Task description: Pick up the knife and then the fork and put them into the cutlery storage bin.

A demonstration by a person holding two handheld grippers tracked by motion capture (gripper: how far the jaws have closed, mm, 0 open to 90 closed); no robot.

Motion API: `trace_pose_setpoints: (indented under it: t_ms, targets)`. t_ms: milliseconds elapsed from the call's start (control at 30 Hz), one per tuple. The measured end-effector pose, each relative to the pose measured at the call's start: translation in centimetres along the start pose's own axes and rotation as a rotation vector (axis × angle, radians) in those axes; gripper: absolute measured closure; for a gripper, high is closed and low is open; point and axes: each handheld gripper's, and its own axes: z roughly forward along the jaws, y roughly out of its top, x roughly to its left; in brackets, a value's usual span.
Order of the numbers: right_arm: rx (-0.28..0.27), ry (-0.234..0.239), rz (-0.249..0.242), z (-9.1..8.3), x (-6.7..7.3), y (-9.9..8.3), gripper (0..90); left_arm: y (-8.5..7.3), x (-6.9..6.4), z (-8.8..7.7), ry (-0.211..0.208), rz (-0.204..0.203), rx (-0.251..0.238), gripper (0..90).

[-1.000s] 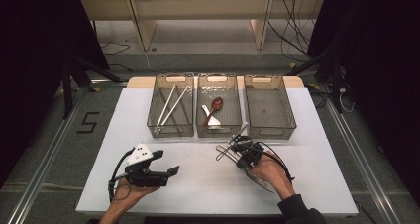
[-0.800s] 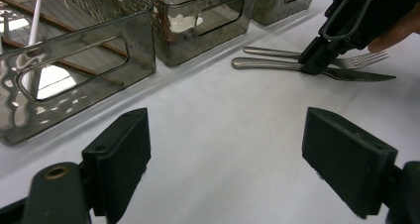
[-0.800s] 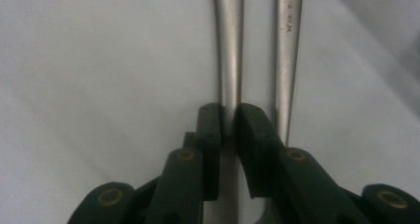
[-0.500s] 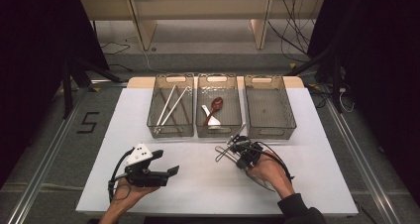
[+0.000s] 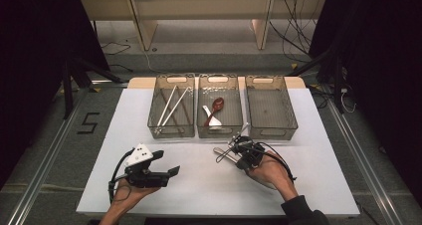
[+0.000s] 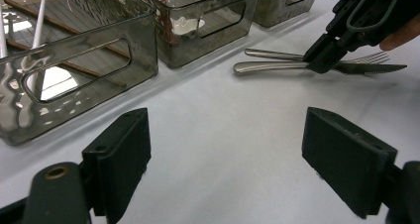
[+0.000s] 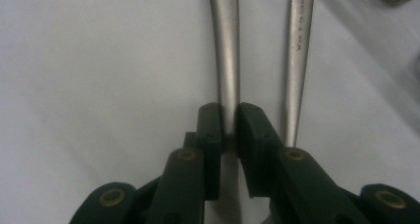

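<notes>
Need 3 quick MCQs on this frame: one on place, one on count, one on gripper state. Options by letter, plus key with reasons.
1. Where does the dark red spoon lie?
A. left bin
B. middle bin
C. right bin

2. How many smoky clear plastic bins stand on the white table?
A. two
B. three
C. four

3. How stands the right gripper?
A. shut on the steel knife
B. open above the fork
C. shut on nothing

Key:
1 B, the spoon rests in the middle bin beside a white spoon.
2 B, three bins stand side by side in the high view.
3 A, its pads pinch the steel knife, with the steel fork lying beside it.
</notes>
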Motion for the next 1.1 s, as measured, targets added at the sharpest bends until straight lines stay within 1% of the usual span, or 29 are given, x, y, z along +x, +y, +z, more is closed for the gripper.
trace_pose_setpoints:
  t_ms: [67, 133, 167, 300, 367, 633, 767, 800, 867, 900, 933, 1100]
  targets:
    - [-0.006, -0.001, -0.003, -0.2, 0.0, 0.0, 80.7, 0.0, 0.0, 0.0, 0.0, -0.001, -0.001, 18.5]
    - [-0.025, -0.004, -0.002, -0.4, 0.0, 0.0, 80.7, 0.0, 0.0, 0.0, 0.0, -0.001, -0.001, 18.5]
    - [-0.021, 0.002, -0.003, -0.5, 0.0, 0.0, 80.7, 0.0, 0.0, 0.0, 0.0, 0.0, -0.001, 18.6]
    - [-0.051, -0.004, 0.0, -1.3, 0.0, 0.1, 80.7, 0.0, 0.0, 0.0, 0.0, 0.0, 0.0, 18.5]
    - [-0.057, -0.001, -0.003, -1.7, -0.1, 0.2, 80.6, 0.0, 0.0, 0.0, 0.0, -0.001, 0.0, 18.5]
    - [-0.109, -0.014, -0.004, -3.8, -0.8, 0.5, 80.6, 0.0, 0.2, -0.1, 0.001, -0.011, -0.009, 18.5]
    - [-0.135, -0.016, 0.001, -4.9, -1.4, 0.5, 80.6, 0.0, 0.3, -0.1, 0.002, -0.02, -0.019, 18.5]
    - [-0.153, -0.022, 0.006, -5.3, -1.6, 0.5, 80.6, 0.0, 0.3, -0.2, 0.002, -0.02, -0.019, 18.5]
    - [-0.161, -0.022, 0.009, -5.9, -2.1, 0.6, 80.6, 0.0, 0.3, -0.2, 0.003, -0.017, -0.018, 18.5]
    - [-0.169, -0.033, 0.016, -6.3, -2.3, 0.7, 80.6, 0.0, 0.3, -0.2, 0.005, -0.013, -0.016, 18.5]
    - [-0.173, -0.033, 0.014, -6.5, -2.6, 0.8, 80.6, 0.0, 0.3, -0.2, 0.004, -0.014, -0.016, 18.5]
    - [-0.196, -0.055, 0.041, -7.9, -4.1, 1.4, 80.6, 0.0, 0.4, -0.2, 0.005, -0.016, -0.02, 18.5]
